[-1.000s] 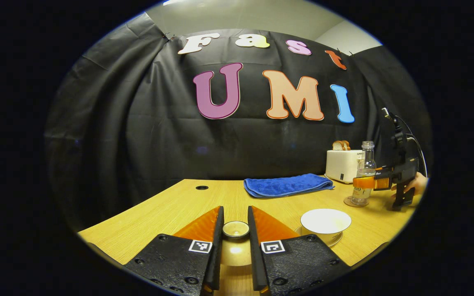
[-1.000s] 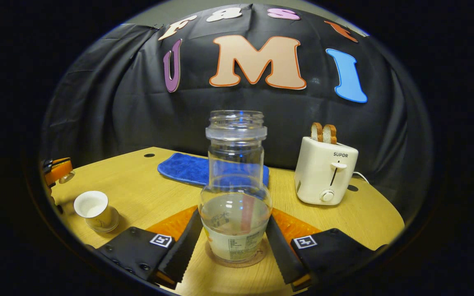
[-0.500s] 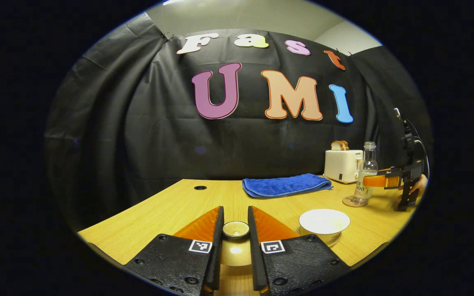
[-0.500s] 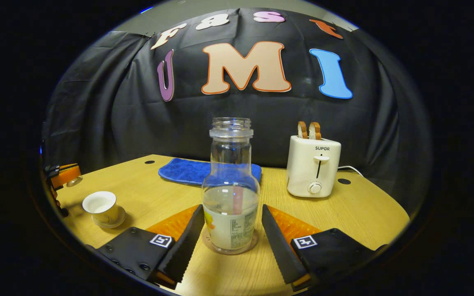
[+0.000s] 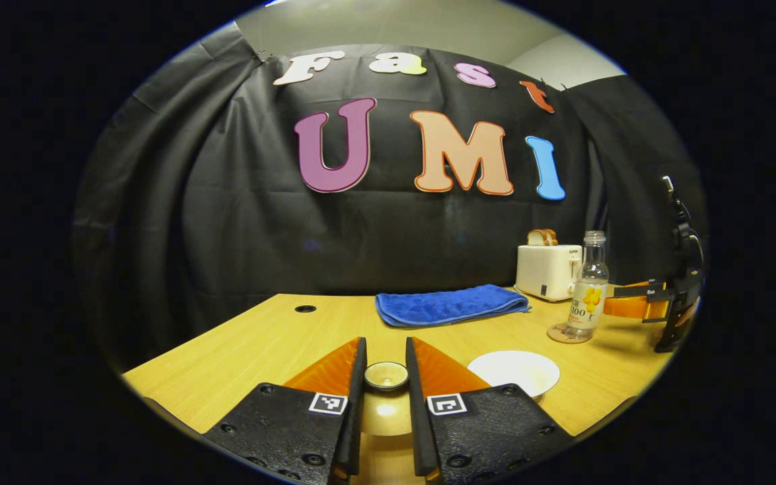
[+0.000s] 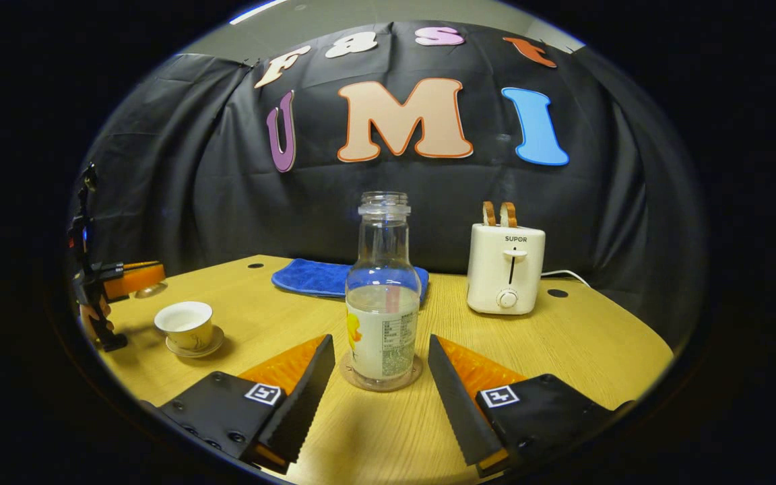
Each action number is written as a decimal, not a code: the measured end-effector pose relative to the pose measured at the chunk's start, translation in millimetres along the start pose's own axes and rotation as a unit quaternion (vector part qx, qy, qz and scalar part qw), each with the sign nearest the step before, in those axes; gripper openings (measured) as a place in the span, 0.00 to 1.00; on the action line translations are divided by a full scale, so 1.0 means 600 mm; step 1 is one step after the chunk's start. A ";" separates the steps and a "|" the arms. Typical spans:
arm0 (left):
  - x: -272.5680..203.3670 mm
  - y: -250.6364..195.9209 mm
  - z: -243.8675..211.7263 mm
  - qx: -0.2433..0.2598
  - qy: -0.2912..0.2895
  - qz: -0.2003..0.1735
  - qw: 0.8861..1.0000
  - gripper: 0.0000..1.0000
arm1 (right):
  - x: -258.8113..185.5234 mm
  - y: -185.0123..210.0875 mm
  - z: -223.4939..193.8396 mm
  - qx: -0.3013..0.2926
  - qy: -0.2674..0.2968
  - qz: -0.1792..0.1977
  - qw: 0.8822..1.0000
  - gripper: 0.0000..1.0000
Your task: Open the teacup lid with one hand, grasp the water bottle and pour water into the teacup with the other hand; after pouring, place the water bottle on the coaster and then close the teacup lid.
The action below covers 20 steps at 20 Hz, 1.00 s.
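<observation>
The water bottle [image 6: 382,296] is standing upright on its coaster [image 6: 380,374] at frame centre, mouth pointing up, clear of the right hand-held gripper [image 6: 378,377], which is gaping apart. The left hand-held gripper [image 5: 385,397] is clamping the teacup lid [image 5: 386,376].

Clearance, as I read it from my station: bare desk [image 6: 583,337] lies open right of the water bottle [image 6: 382,296], which stands on its coaster [image 6: 381,379] just ahead of my right hand-held gripper [image 6: 378,397], fingers spread and clear of it. Obstacles at the back: toaster [image 6: 506,269], blue towel [image 6: 320,277]. Left side: open teacup [image 6: 186,325] on its saucer, with my left hand-held gripper [image 5: 386,397] clamping the lid [image 5: 386,376] beside it.
</observation>
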<state>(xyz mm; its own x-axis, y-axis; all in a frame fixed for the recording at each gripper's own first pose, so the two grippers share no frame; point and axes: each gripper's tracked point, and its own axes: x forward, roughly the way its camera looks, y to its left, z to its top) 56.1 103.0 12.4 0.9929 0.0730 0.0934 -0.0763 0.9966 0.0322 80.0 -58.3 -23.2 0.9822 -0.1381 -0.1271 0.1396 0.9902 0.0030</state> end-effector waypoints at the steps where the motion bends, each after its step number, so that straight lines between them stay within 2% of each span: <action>1: 0.005 -0.007 0.001 -0.001 0.000 -0.006 1.000 0.29 | -0.004 -0.005 -0.002 0.001 0.000 -0.003 1.000 0.90; 6: 0.033 -0.053 0.000 -0.001 0.001 -0.039 0.999 0.29 | -0.022 -0.015 0.005 0.004 -0.019 -0.006 1.000 0.90; 14: 0.049 -0.131 0.003 0.000 0.001 -0.099 0.995 0.29 | -0.065 -0.027 0.030 0.007 -0.079 -0.015 0.997 0.90; 20: 0.034 -0.176 0.002 0.000 0.001 -0.156 0.988 0.28 | -0.077 -0.027 0.029 0.008 -0.081 -0.010 0.997 0.90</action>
<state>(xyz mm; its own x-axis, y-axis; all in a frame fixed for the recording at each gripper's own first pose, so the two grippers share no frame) 84.4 -1.0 12.1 0.9685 -0.2371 0.0767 0.2330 0.9707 0.0582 34.3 -68.4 -0.3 0.9865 -0.1601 0.0349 0.1595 0.9870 0.0174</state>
